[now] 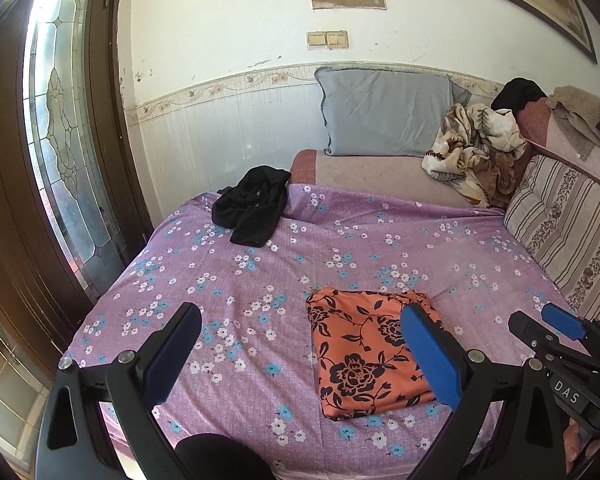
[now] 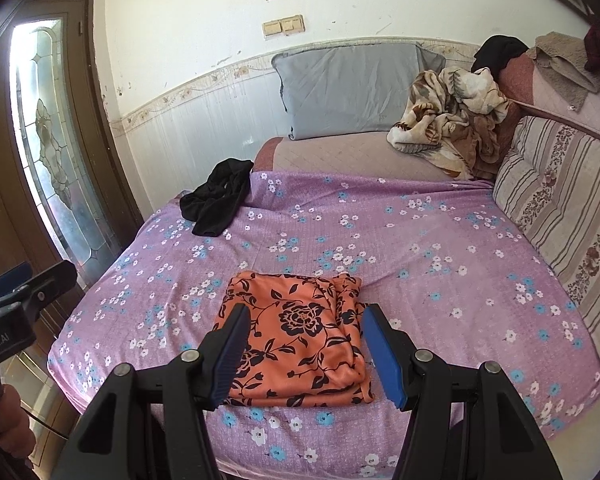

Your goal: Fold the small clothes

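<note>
Purple sheet (image 2: 440, 264) bore folded orange cloth (image 2: 296, 336) | black garment (image 2: 216, 200) far-left, apart | left gripper (image 1: 300, 356), right gripper (image 2: 304, 356): jaws wide, empty

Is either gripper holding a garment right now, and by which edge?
Neither. The left gripper and right gripper are both open and empty above the folded orange floral garment; the black garment lies untouched.

Daylight pours in through the glass door (image 1: 60, 152), far left of the fingers (image 1: 432, 356), blown out white at its top. The wall (image 2: 180, 40) glares pale. Both views are sharp; fisheye bends the edges, corners vignetted black.
</note>
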Demonstrator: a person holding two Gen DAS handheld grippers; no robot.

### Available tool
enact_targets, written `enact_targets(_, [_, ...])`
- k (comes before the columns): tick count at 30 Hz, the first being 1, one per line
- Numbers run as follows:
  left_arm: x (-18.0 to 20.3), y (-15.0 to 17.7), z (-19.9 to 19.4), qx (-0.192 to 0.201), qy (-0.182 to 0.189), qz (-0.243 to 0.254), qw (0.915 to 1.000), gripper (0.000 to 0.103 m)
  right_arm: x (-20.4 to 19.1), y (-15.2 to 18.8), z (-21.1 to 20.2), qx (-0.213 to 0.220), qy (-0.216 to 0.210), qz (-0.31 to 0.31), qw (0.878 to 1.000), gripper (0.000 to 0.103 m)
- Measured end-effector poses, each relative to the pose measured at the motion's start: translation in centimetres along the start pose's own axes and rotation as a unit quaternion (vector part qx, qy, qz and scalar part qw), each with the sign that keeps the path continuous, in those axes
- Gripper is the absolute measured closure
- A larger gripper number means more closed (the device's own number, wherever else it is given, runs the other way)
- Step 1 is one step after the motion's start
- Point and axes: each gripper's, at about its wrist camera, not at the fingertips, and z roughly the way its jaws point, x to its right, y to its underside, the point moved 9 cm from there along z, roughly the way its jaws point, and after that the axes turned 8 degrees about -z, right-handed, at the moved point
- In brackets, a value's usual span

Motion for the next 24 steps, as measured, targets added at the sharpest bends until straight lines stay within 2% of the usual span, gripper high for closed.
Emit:
enact_targets(4, [0.0, -1.0, -1.2, 0.019, -0.005, -0.003, 0.9998, 0.003, 0.3, -0.5, -1.0, 0.011, 0.000, 0.001, 1.000, 0.041])
enact_targets(10, [-0.1, -1.6, -1.5, 0.026, -0.007, -0.002, 0.9996, 0.003, 0.1, -0.8, -1.4, 0.015, -0.003, -0.001, 1.000, 0.040])
enact_targets(24, [0.4, -2.0, 1.3, 0.006, 0.003, -0.010, 0.9999, 0.003, 0.2, -0.6, 1.2, -0.003, -0.004, -0.006, 1.000, 0.040])
